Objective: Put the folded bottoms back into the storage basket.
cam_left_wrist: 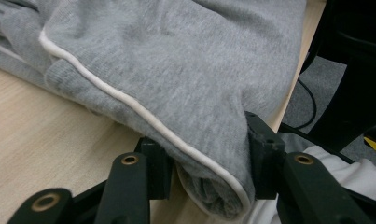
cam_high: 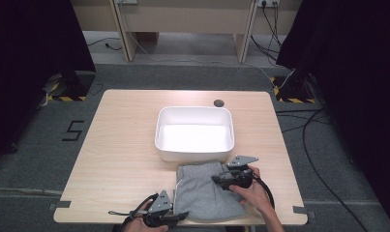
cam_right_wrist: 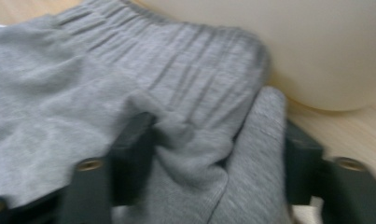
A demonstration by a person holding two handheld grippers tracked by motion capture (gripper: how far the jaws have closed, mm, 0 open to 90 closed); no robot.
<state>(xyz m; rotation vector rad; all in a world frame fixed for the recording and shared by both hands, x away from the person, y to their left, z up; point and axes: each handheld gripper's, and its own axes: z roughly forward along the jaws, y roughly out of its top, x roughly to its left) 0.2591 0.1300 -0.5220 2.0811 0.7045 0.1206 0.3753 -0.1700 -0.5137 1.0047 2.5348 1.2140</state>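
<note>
A folded grey garment (cam_high: 204,193) with white piping lies at the table's near edge, just in front of the white bin (cam_high: 158,130). My left gripper (cam_high: 180,216) comes in from the left at the garment's near-left corner. In the left gripper view (cam_left_wrist: 209,154) its jaws press on the folded, piped edge of the garment (cam_left_wrist: 176,60). My right gripper (cam_high: 220,180) sits on the garment's far-right part, by the ribbed waistband. In the right gripper view (cam_right_wrist: 218,158) cloth of the garment (cam_right_wrist: 59,93) is bunched tight between the jaws, with the bin's wall (cam_right_wrist: 316,46) close behind.
The light wooden table (cam_high: 125,145) has bare room left of the bin and the garment. A small dark round hole (cam_high: 218,102) sits near the table's far edge. Cables trail over the floor at the right, and dark curtains hang on both sides.
</note>
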